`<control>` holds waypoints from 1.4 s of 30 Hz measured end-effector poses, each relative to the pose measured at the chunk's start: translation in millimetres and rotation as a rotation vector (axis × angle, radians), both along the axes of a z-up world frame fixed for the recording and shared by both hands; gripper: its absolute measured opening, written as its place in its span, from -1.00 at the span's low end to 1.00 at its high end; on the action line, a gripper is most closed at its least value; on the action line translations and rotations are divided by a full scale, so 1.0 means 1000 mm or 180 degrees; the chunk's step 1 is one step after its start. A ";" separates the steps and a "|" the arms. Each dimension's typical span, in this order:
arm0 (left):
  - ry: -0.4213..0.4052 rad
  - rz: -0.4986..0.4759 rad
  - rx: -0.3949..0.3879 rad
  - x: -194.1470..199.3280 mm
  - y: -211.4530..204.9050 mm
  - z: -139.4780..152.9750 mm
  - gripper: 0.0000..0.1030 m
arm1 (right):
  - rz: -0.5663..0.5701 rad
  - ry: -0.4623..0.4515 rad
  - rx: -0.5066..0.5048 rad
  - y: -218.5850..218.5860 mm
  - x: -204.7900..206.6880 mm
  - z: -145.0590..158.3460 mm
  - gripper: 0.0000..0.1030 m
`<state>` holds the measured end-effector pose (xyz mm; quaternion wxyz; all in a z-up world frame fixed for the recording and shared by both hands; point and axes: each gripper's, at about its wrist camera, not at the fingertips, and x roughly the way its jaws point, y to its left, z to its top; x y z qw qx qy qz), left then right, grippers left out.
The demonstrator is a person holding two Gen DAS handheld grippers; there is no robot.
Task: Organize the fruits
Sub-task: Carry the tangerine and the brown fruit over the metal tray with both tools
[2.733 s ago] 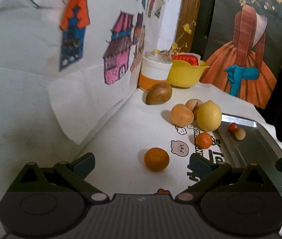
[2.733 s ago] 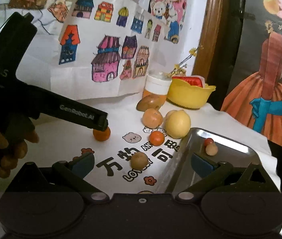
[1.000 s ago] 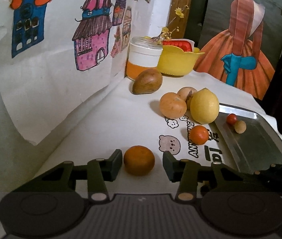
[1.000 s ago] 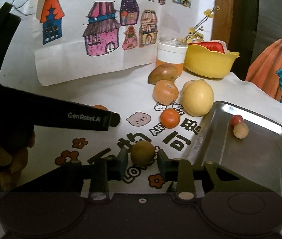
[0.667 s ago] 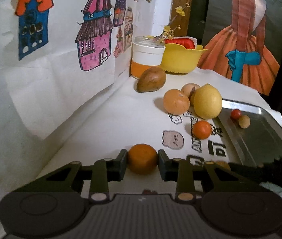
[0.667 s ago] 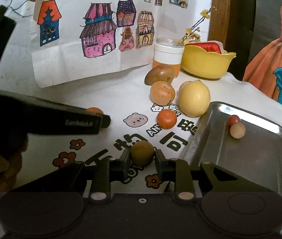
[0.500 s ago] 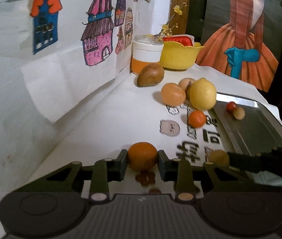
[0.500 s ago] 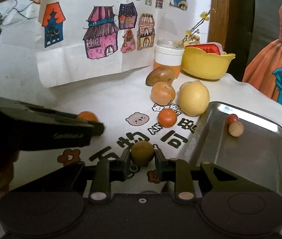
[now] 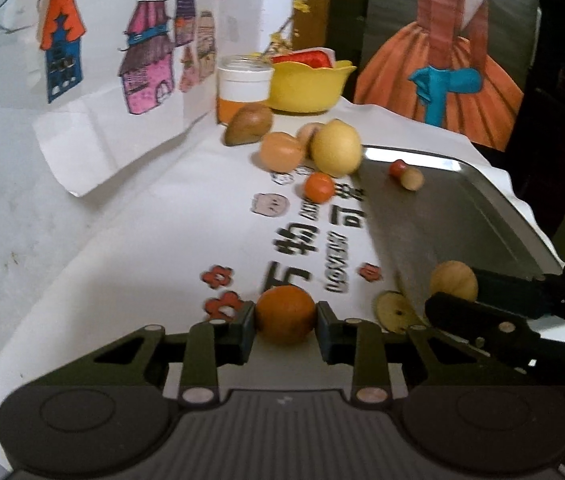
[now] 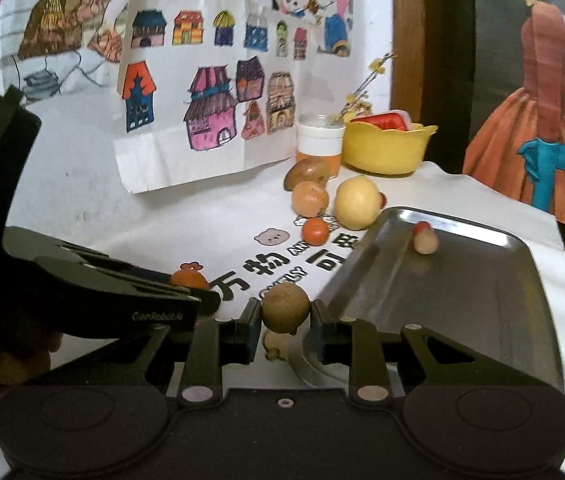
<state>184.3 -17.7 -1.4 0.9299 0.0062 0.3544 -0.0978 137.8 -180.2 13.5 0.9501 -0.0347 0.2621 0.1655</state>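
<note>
My left gripper (image 9: 285, 330) is shut on an orange fruit (image 9: 285, 314) and holds it above the printed white tablecloth. My right gripper (image 10: 285, 322) is shut on a tan round fruit (image 10: 285, 308), lifted beside the near left corner of the metal tray (image 10: 462, 300). In the left wrist view that tan round fruit (image 9: 454, 282) hangs over the metal tray (image 9: 462, 224). A small red fruit (image 10: 422, 227) and a small beige fruit (image 10: 426, 242) lie in the tray's far part. On the cloth behind sit a small orange-red fruit (image 10: 316, 231), a peach-coloured fruit (image 10: 309, 199), a yellow fruit (image 10: 357, 202) and a brown fruit (image 10: 307, 172).
A yellow bowl (image 10: 386, 150) and a white-lidded jar (image 10: 320, 142) stand at the back against the wall with children's drawings (image 10: 210, 120). A pale round disc (image 9: 396, 312) lies on the cloth by the tray's near corner. A hand (image 10: 2, 360) holds the left gripper.
Both grippers closed on their fruits about a second ago. Since then both have lifted them and drawn back; the tan fruit now hangs by the tray's corner.
</note>
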 end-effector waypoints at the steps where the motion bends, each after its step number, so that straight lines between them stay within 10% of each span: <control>1: 0.0004 -0.0017 -0.0004 -0.003 -0.003 0.001 -0.34 | -0.0026 -0.0006 0.0018 -0.004 -0.004 0.000 -0.45; 24: -0.0132 -0.0265 -0.0226 0.014 -0.089 0.029 -0.34 | -0.0724 -0.0333 0.0164 -0.110 -0.035 0.018 -0.45; 42: -0.0228 -0.0156 -0.0246 0.110 -0.123 0.035 -0.34 | -0.0203 -0.0468 -0.0235 -0.152 0.078 0.036 -0.45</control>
